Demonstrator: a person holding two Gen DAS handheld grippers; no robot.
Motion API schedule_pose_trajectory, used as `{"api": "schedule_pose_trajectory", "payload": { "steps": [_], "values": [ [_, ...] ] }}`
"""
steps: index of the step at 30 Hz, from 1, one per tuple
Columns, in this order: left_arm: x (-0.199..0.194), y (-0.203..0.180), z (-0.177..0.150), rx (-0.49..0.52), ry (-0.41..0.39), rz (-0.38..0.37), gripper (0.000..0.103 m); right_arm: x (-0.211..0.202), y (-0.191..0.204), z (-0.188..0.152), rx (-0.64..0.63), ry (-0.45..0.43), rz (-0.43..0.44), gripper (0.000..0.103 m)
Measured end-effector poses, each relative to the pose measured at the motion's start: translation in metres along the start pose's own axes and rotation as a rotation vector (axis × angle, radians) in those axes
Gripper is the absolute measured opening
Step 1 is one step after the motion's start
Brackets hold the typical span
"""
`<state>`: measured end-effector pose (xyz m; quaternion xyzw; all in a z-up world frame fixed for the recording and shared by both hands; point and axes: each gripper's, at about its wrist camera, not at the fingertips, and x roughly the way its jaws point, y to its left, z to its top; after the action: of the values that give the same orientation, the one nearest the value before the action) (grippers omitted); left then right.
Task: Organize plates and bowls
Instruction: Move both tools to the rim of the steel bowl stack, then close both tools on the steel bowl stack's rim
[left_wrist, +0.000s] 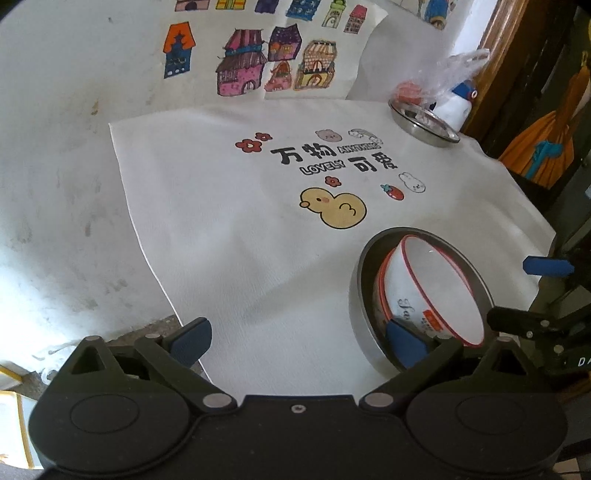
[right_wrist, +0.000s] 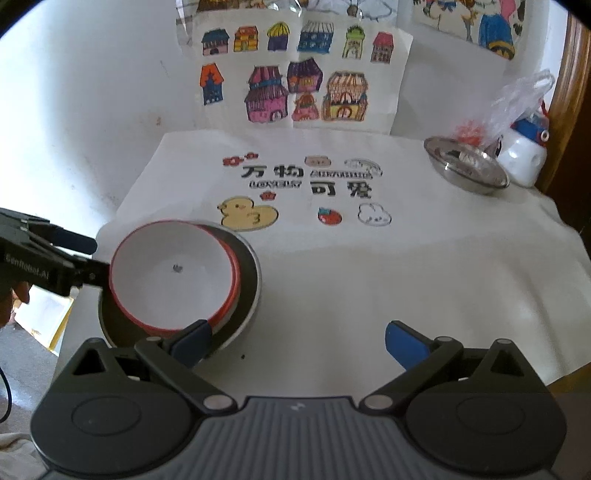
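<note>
Two grippers stand wide open at the near edge of the table, and neither has hold of anything. The left gripper (left_wrist: 299, 341) has its right blue pad low over the near rim of a dark round plate (left_wrist: 360, 295), while its left pad hangs over the white cloth (left_wrist: 229, 236). The right gripper (right_wrist: 299, 339) has its left pad just at the near edge of that same plate (right_wrist: 249, 275), its right pad over bare cloth.

Inside the dark plate sit white bowls with red rims (right_wrist: 173, 273), nested one in another; how many cannot be told. They lean toward one side of the plate rather than sitting level. The uppermost bowl has a small dark speck at its bottom, and in the left wrist view lettering and an orange label show on the outer wall of a bowl (left_wrist: 432, 288). In the right wrist view the left gripper comes in from the left edge, its finger touching or nearly touching the bowl rim.

Further out, the cloth bears a yellow duck print (left_wrist: 332, 208), black characters and small cartoon figures. At the far right corner stands a steel dish (right_wrist: 465, 166), well apart from the stack, with a clear plastic bag (right_wrist: 517, 99) and a white and blue bottle (right_wrist: 524, 155) just behind it. Coloured drawings of houses (right_wrist: 295, 74) hang on the wall beyond.
</note>
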<state>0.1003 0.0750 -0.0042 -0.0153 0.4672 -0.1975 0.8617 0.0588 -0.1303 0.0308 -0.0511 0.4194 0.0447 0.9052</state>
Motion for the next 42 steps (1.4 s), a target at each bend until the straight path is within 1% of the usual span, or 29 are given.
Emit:
{"api": "schedule_pose_trajectory", "payload": {
  "steps": [2, 4, 6, 8, 10, 13, 15, 18, 19, 22, 23, 24, 25, 27, 28, 30, 32, 34, 36, 37, 39, 42],
  "values": [
    [0.002, 0.001, 0.002, -0.004, 0.002, -0.008, 0.099, 0.002, -0.002, 0.0, 0.011, 0.008, 0.016, 0.102],
    [0.004, 0.0, 0.004, 0.004, 0.001, -0.003, 0.098, 0.003, -0.003, 0.001, 0.005, 0.011, 0.013, 0.102],
    [0.006, -0.001, 0.005, 0.015, 0.009, -0.003, 0.093, 0.004, -0.003, 0.003, -0.005, 0.013, 0.007, 0.101],
    [0.008, -0.003, 0.005, 0.026, 0.018, 0.001, 0.092, 0.005, -0.003, 0.004, -0.008, 0.02, 0.01, 0.1],
    [0.008, -0.006, 0.006, 0.043, 0.017, 0.006, 0.09, 0.006, -0.005, 0.006, -0.005, 0.029, 0.022, 0.098],
    [0.009, -0.006, 0.009, 0.057, 0.02, -0.007, 0.085, 0.006, -0.007, 0.007, 0.015, 0.049, 0.045, 0.095],
    [0.01, -0.007, 0.01, 0.063, 0.023, -0.015, 0.08, 0.006, -0.01, 0.009, 0.037, 0.056, 0.062, 0.089],
    [0.012, -0.01, 0.011, 0.075, 0.027, -0.014, 0.077, 0.007, -0.014, 0.01, 0.069, 0.061, 0.088, 0.081],
    [0.012, -0.011, 0.011, 0.075, 0.03, -0.013, 0.076, 0.007, -0.014, 0.01, 0.075, 0.063, 0.093, 0.081],
    [0.012, -0.011, 0.012, 0.079, 0.035, -0.016, 0.073, 0.005, -0.012, 0.012, 0.073, 0.072, 0.101, 0.074],
    [0.012, -0.012, 0.012, 0.08, 0.038, -0.019, 0.071, 0.005, -0.01, 0.013, 0.072, 0.082, 0.106, 0.069],
    [0.011, -0.013, 0.013, 0.084, 0.042, -0.02, 0.068, 0.005, -0.009, 0.016, 0.07, 0.095, 0.112, 0.064],
    [0.011, -0.014, 0.014, 0.092, 0.047, -0.02, 0.067, 0.005, -0.009, 0.019, 0.071, 0.113, 0.119, 0.062],
    [0.012, -0.017, 0.016, 0.105, 0.06, -0.025, 0.062, 0.007, -0.008, 0.027, 0.074, 0.167, 0.136, 0.052],
    [0.012, -0.017, 0.018, 0.111, 0.069, -0.03, 0.061, 0.008, -0.008, 0.032, 0.08, 0.2, 0.147, 0.05],
    [0.014, -0.015, 0.022, 0.11, 0.097, -0.047, 0.059, 0.012, -0.008, 0.039, 0.098, 0.258, 0.168, 0.039],
    [0.017, -0.012, 0.026, 0.085, 0.133, -0.073, 0.056, 0.015, -0.008, 0.046, 0.116, 0.307, 0.177, 0.036],
    [0.019, -0.01, 0.029, 0.059, 0.169, -0.099, 0.052, 0.018, -0.007, 0.05, 0.127, 0.337, 0.175, 0.035],
    [0.021, -0.01, 0.031, 0.047, 0.195, -0.115, 0.046, 0.02, -0.008, 0.051, 0.143, 0.361, 0.171, 0.035],
    [0.022, -0.011, 0.032, 0.05, 0.202, -0.119, 0.045, 0.021, -0.008, 0.053, 0.15, 0.374, 0.167, 0.035],
    [0.022, -0.014, 0.034, 0.062, 0.213, -0.118, 0.04, 0.022, -0.007, 0.056, 0.158, 0.389, 0.159, 0.032],
    [0.022, -0.019, 0.035, 0.088, 0.22, -0.108, 0.035, 0.025, -0.003, 0.061, 0.151, 0.415, 0.141, 0.027]
  ]
}}
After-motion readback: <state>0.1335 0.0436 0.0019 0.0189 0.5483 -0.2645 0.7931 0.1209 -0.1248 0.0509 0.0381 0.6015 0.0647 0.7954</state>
